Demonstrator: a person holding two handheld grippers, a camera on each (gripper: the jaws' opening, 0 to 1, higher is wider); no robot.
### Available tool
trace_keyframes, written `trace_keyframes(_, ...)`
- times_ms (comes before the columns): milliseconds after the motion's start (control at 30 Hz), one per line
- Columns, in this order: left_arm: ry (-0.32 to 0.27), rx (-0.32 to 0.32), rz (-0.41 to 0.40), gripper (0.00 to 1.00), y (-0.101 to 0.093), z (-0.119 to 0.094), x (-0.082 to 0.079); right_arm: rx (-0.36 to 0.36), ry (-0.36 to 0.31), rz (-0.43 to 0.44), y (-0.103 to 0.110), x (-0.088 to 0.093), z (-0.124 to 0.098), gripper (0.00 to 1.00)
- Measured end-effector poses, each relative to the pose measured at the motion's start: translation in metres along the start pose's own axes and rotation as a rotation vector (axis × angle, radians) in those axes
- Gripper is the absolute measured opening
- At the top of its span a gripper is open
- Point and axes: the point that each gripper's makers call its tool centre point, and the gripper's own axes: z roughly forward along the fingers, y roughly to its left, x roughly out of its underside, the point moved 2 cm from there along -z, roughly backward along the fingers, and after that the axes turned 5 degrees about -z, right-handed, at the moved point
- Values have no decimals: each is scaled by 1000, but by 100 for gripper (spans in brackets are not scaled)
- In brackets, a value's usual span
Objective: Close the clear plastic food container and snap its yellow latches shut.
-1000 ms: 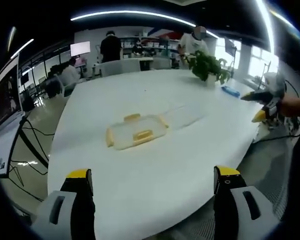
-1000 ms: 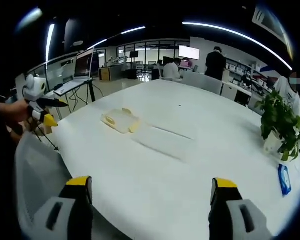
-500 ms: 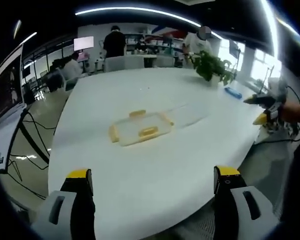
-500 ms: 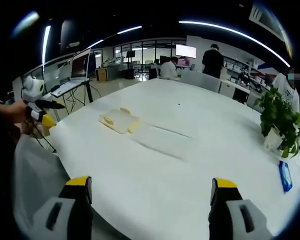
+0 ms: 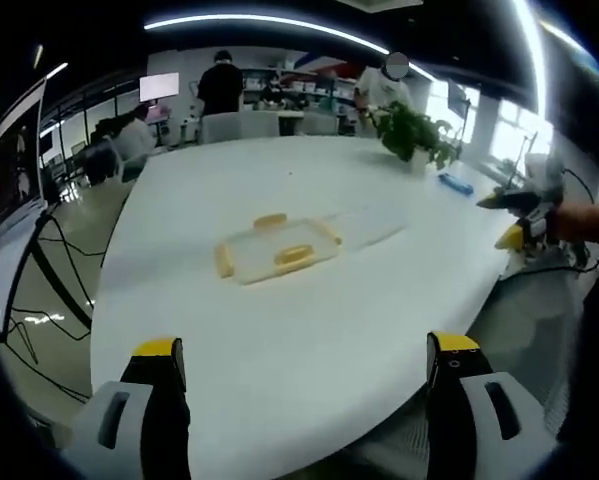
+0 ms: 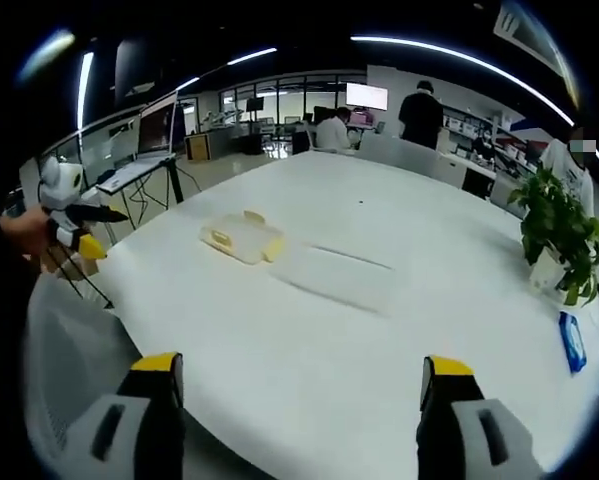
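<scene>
A clear plastic container [image 5: 275, 251] with yellow latches lies open on the big white table [image 5: 279, 330], well beyond my left gripper [image 5: 304, 365], whose jaws stand wide apart and empty. Its clear flat lid [image 5: 369, 226] lies on the table just right of it. In the right gripper view the container [image 6: 241, 238] sits far left of centre and the lid [image 6: 334, 279] beside it, both far from my right gripper [image 6: 297, 378], which is open and empty. The right gripper [image 5: 524, 210] shows at the far right edge of the left gripper view, and the left gripper [image 6: 71, 210] at the left edge of the right gripper view, each held by a hand.
A potted green plant [image 5: 411, 132] and a blue pack [image 5: 457, 183] stand at the table's far side. Chairs and several people are beyond the table. A monitor and cables [image 5: 29, 290] are on the left, off the table's edge.
Both views have shifted slightly as the hands moved; the container and lid lie where they were. Both grippers stay open.
</scene>
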Motion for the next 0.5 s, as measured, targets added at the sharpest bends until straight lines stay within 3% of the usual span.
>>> trace_keyframes(233,-19,-13,-5,99,10,4,1,-2,-2,-30,-1,-20,4,100)
trace_keyframes(500,-20,12,15,99,15,7,1,0,12,-75,7,-25,9,100)
